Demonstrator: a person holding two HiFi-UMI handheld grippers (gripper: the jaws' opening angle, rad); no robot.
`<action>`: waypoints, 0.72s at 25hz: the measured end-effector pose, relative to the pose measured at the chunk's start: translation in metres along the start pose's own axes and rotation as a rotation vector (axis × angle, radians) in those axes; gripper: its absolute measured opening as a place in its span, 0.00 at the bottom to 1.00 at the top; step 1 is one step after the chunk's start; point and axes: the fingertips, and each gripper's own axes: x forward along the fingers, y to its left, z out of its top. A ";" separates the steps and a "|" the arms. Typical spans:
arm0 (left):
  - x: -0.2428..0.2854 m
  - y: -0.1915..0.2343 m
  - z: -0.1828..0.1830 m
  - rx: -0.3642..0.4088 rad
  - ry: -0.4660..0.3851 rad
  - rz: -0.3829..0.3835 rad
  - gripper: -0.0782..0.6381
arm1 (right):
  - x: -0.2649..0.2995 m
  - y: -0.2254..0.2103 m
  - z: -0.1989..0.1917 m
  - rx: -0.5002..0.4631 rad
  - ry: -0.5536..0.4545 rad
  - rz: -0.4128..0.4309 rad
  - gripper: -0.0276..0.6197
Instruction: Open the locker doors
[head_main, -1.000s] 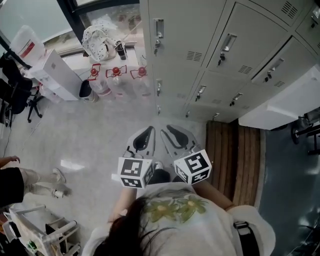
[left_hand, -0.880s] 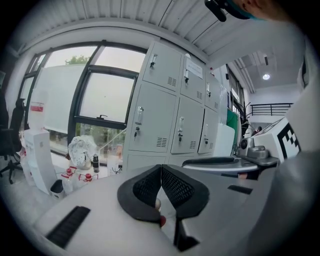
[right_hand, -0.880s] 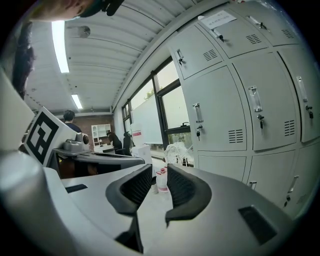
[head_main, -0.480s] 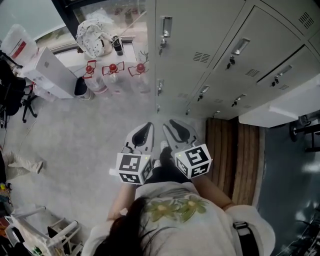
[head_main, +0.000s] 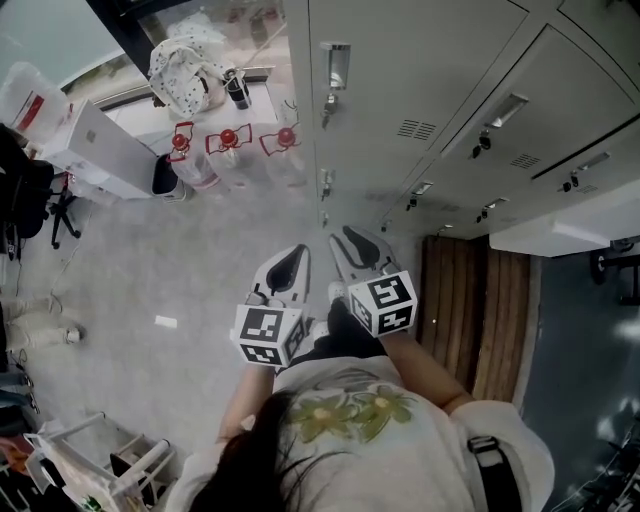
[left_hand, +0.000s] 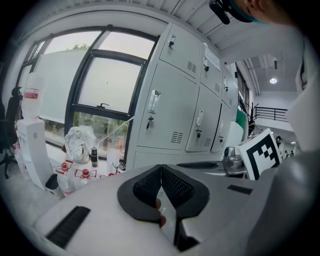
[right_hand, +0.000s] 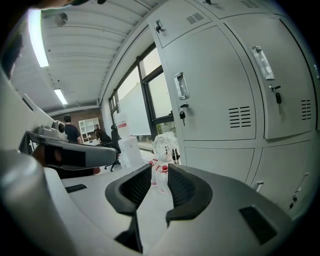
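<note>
1. The left gripper (left_hand: 161, 168) is closed. Its two ribbed black pads meet at the tips, and nothing sits between them.
2. The right gripper (right_hand: 160, 172) is partly open, with a narrow gap between its pads. Its jaws have just been opening. They hold nothing, and only far-off things show through the gap.
3. In the head view the left gripper (head_main: 298, 250) and the right gripper (head_main: 342, 236) sit close side by side in front of the person's chest. Both point towards the foot of the lockers (head_main: 420, 90). The left marker cube (head_main: 268, 338) and the right marker cube (head_main: 388, 303) are at their rear ends.
4. The grey lockers stand ahead of both grippers and apart from them. Neither gripper touches a door, a handle or a key.
5. The locker doors facing the grippers are closed.
6. The nearest door handle (right_hand: 181, 85) is ahead of and above the right gripper, with a key (right_hand: 183, 116) hanging in the lock just under it.
7. The same handle (left_hand: 153, 101) shows above the left gripper's closed tips, slightly to their left.
8. Ahead and to the left of the left gripper, red-capped water bottles (head_main: 228, 150) stand on the floor (head_main: 180, 270) beside the lockers. A white patterned bag (head_main: 185, 65) sits beyond them by the window.
9. To the right of the right gripper, a wooden slatted board (head_main: 470, 310) lies along the foot of the lockers.
</note>
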 end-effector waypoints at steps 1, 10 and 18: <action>0.006 0.003 0.001 0.001 0.001 0.002 0.15 | 0.008 -0.005 -0.001 0.002 0.007 0.001 0.19; 0.050 0.032 0.002 -0.009 0.012 0.028 0.15 | 0.071 -0.041 -0.021 0.016 0.054 0.013 0.19; 0.075 0.052 -0.009 -0.035 0.024 0.059 0.15 | 0.115 -0.058 -0.049 0.037 0.104 0.025 0.20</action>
